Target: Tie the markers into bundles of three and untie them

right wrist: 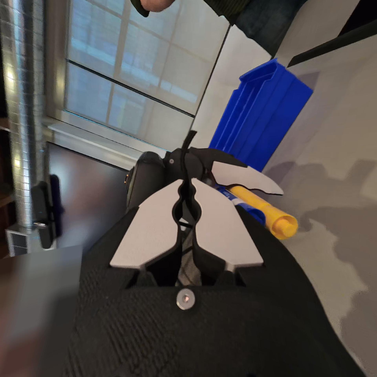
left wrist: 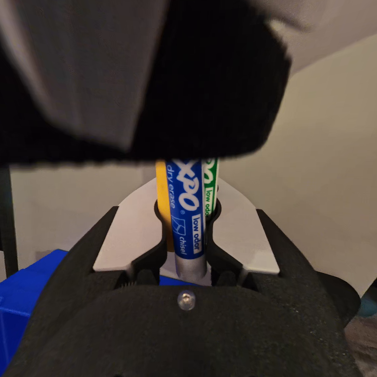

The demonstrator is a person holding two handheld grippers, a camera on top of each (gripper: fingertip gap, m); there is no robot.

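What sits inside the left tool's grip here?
The left tool is shut on three markers: the blue marker, yellow marker and green marker. A black strap hides their far ends.

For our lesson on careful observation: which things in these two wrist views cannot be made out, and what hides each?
- Left wrist view: the cap ends of the blue marker, yellow marker and green marker, hidden behind the blurred black strap.
- Right wrist view: the green marker, hidden behind the left gripper.
- Right wrist view: whether the strap pinched by the right gripper is fastened.
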